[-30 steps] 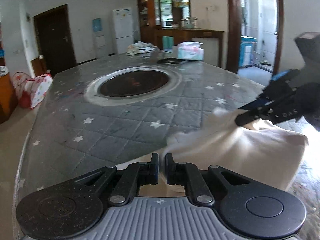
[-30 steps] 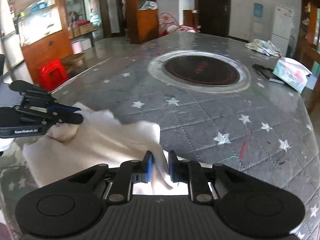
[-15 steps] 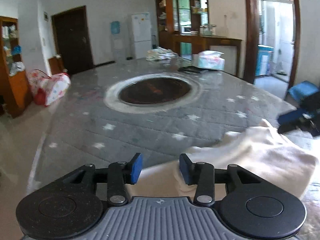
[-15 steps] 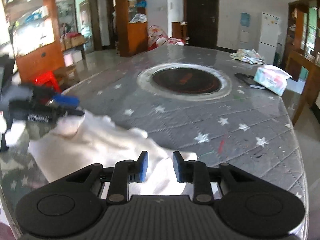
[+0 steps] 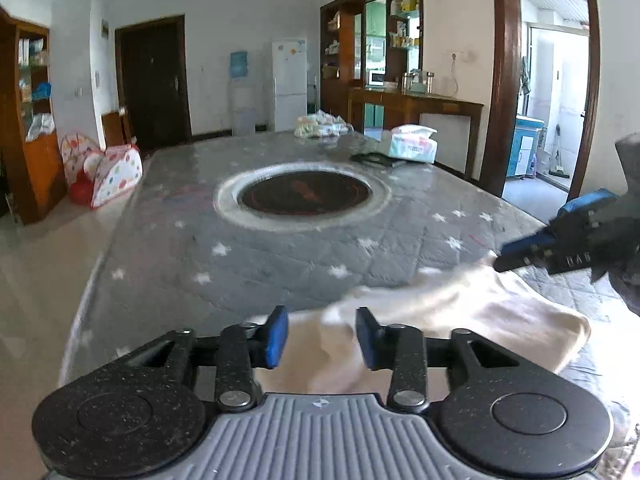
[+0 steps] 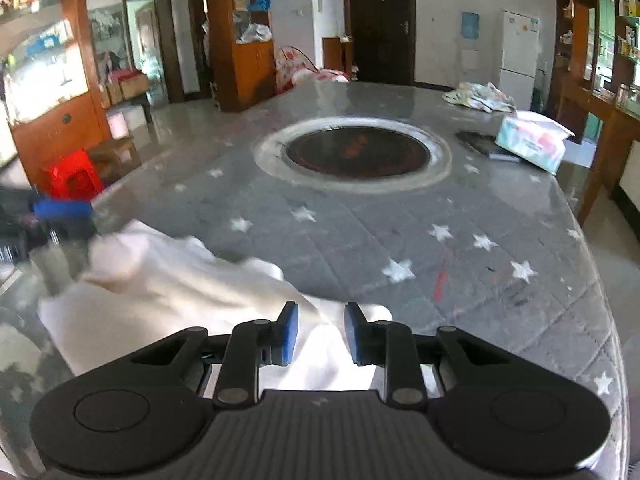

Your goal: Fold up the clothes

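The cream cloth [image 5: 460, 316] lies bunched on the near end of the table, right under and ahead of both my grippers. My left gripper [image 5: 322, 336] is spread, its blue pads [image 5: 276, 336] standing apart with a fold of the cloth showing in the gap but not pinched. My right gripper [image 6: 318, 332] is spread as well, its pads either side of a raised ridge of the white fabric [image 6: 180, 280], none of it clamped. From my left gripper's view, the right one comes in at the far right edge [image 5: 560, 240], just above the cloth's far corner; from the right gripper's view the left one is a blurred dark and blue shape at the left edge [image 6: 60, 216], by the other end of the cloth.

The table [image 5: 280, 256] is covered in grey quilted fabric with white stars under a glossy sheet. Ahead of both grippers, in its middle, sits a dark round inset with a pale ring [image 5: 304, 196]. Beyond that, toward the far right, lie a tissue pack [image 5: 412, 144], a flat dark object [image 6: 484, 144] beside it, and a crumpled patterned bundle [image 6: 480, 96].

Around the room are a white fridge [image 5: 289, 84], a dark door [image 5: 154, 80], wooden shelving [image 6: 244, 32] and a red stool [image 6: 74, 176].
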`<state>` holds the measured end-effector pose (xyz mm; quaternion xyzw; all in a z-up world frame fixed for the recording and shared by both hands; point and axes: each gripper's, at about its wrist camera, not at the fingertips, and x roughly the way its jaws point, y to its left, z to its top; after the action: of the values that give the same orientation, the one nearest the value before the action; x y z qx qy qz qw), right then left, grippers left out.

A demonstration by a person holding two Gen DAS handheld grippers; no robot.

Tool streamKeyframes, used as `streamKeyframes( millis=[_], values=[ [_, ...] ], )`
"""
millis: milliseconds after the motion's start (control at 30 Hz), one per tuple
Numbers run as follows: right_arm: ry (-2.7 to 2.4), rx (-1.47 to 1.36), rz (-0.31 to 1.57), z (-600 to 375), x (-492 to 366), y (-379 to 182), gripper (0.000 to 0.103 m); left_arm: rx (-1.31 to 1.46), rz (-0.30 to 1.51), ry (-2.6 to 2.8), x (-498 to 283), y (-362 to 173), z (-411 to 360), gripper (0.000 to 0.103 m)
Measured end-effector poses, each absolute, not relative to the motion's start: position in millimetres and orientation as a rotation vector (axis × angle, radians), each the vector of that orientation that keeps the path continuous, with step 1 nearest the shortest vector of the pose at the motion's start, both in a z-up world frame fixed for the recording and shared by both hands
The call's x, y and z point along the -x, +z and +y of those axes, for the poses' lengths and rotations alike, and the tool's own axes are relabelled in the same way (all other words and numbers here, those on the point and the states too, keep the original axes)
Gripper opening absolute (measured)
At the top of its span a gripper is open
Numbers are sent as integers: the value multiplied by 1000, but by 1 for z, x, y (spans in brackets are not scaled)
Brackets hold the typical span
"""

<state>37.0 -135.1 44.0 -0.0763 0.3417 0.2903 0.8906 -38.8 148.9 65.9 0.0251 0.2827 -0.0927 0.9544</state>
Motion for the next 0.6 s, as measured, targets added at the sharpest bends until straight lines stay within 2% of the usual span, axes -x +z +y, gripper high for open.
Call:
streamKeyframes(
  millis=[100, 200, 333, 400, 600],
  values=[
    [647, 172, 701, -123, -33, 47, 25, -25, 595, -198, 44, 60, 143, 53],
    [666, 180, 705, -110, -34, 44, 26, -1, 627, -188, 33, 52, 144, 53],
    [664, 161, 721, -101, -41, 37, 26, 15, 646, -160, 21, 45, 151, 29],
    [660, 160, 731, -98, -45, 32, 26, 7, 646, -132, 16, 42, 157, 23],
    [640, 159, 762, -96, -52, 17, 30, -9, 664, -63, 4, 28, 173, 20]
  ],
)
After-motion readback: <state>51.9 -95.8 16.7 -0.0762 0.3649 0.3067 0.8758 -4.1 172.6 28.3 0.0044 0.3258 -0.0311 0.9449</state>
